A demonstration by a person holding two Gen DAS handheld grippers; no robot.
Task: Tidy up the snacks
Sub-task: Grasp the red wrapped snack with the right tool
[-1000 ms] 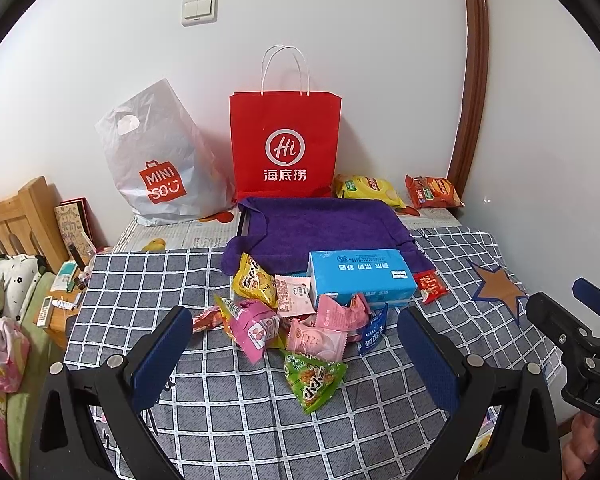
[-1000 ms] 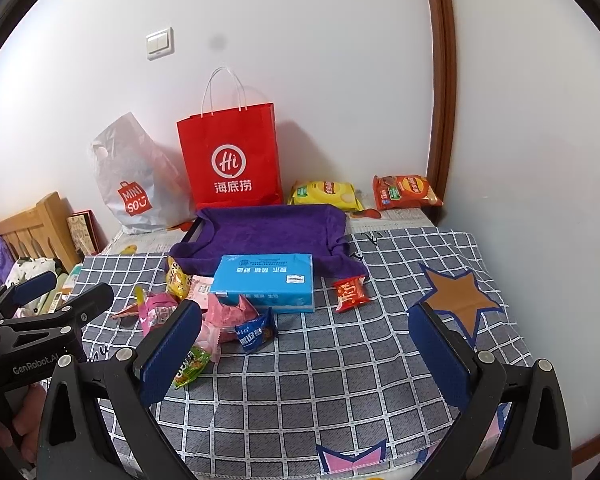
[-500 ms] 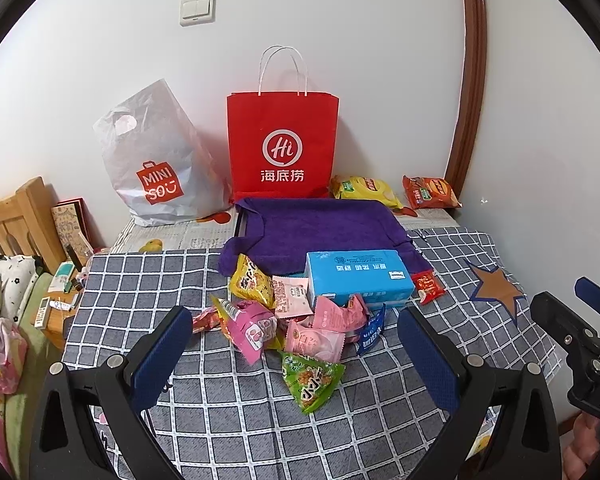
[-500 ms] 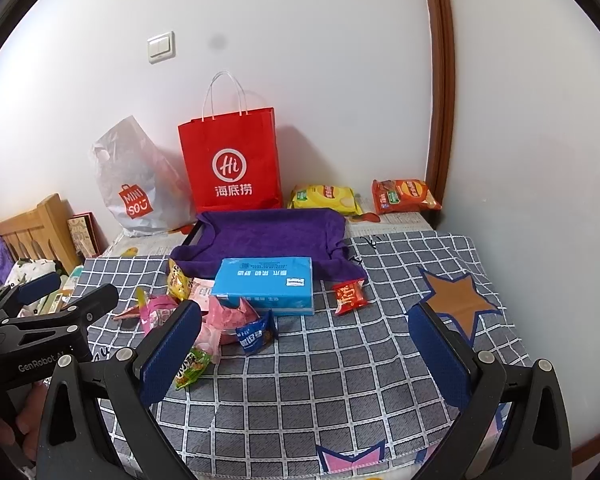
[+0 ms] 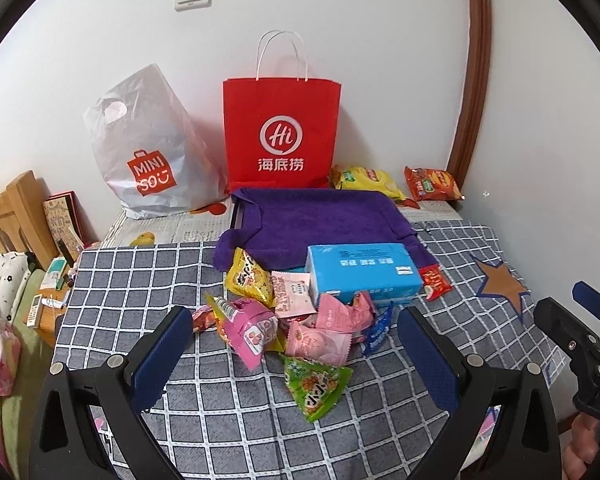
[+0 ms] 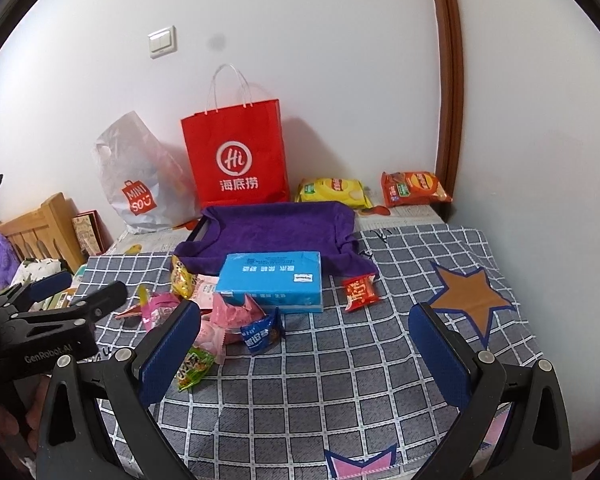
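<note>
Nothing on the checked cloth has shifted; your left gripper (image 5: pixel 294 354) and right gripper (image 6: pixel 304 344) still hover spread wide, empty. Loose snack packets (image 5: pixel 300 320) lie heaped just before the flat blue cardboard box (image 5: pixel 362 272), so lower over one outlying packet and pinch its crimped edge.

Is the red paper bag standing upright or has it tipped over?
Upright. The red bag stands on its base against the wall, handles pointing up, behind the purple cloth. What it contains cannot be seen.

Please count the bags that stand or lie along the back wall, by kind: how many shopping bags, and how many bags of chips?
Shopping bags: 2 (red paper bag, white plastic bag)
Chip bags: 2 (yellow chip bag, orange chip bag)
Total: 4
</note>
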